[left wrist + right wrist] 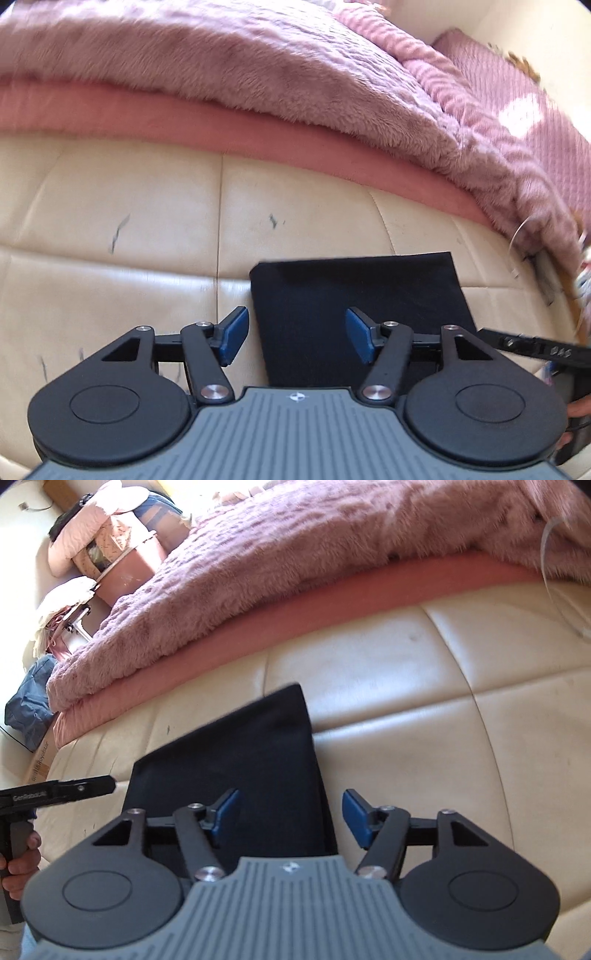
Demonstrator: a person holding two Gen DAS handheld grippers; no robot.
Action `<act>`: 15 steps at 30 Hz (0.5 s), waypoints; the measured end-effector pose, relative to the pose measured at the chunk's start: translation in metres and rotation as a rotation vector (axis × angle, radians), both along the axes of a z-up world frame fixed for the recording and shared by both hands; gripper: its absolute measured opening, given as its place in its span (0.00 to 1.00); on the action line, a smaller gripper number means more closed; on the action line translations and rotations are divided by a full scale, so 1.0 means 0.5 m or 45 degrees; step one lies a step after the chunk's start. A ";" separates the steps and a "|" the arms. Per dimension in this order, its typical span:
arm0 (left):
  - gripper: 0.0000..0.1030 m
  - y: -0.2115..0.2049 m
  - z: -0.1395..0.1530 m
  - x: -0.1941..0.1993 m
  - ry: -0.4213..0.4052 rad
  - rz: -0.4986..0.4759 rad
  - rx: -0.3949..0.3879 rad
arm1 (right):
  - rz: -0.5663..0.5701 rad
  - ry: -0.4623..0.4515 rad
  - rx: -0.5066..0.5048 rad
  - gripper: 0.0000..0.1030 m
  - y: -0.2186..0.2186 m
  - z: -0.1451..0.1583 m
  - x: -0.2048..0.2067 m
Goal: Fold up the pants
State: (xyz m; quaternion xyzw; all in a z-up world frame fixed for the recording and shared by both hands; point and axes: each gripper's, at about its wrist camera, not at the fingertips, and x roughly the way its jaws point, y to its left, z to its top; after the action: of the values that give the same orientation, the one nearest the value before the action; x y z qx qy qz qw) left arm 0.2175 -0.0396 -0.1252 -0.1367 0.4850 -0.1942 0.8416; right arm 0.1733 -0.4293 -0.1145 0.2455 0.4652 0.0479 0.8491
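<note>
**Cream leather cushion, pants folded flat**

Cream cushion (110, 229) bore the black pants (354, 295), folded into a flat rectangle near its front edge. Left gripper (297, 338) and right gripper (290, 818) hovered over them, jaws spread, nothing pinched. Fuzzy pink blanket (258, 74) lay behind.

Pants (362, 295): black cloth, matt, smooth, fine weave. Surface under them (110, 206): cream leather-like upholstery w/ stitched seams, slight sheen, scuffed w/ dark marks. Blanket (258, 74): pink-mauve plush, long fuzzy pile. Sheet edge below it (258, 136): salmon cloth, matt, soft. Left tongs (297, 338) & right tongs (290, 818): matt black plastic arms, shiny metal pivot screws, blue pads (232, 336) smooth, rubbery-looking; grey ribbed housing (295, 435), matt.
</note>
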 end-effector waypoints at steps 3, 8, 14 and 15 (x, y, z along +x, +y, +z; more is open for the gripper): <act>0.71 0.046 -0.038 -0.017 0.071 0.058 -0.151 | -0.022 0.030 0.096 0.57 -0.012 -0.021 -0.009; 0.71 0.071 -0.095 -0.017 0.192 0.123 -0.327 | -0.062 0.045 0.208 0.59 -0.022 -0.054 -0.002; 0.69 0.045 -0.109 -0.007 0.190 0.069 -0.380 | -0.079 0.031 0.253 0.53 -0.021 -0.064 0.001; 0.67 0.039 -0.110 -0.006 0.188 0.062 -0.384 | -0.081 0.028 0.251 0.52 -0.020 -0.065 0.000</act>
State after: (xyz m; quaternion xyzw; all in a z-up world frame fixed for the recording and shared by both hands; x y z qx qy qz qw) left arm 0.2146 -0.0202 -0.1802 -0.2872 0.5075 -0.2337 0.7781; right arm 0.1735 -0.4394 -0.1472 0.3429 0.4594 0.0638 0.8169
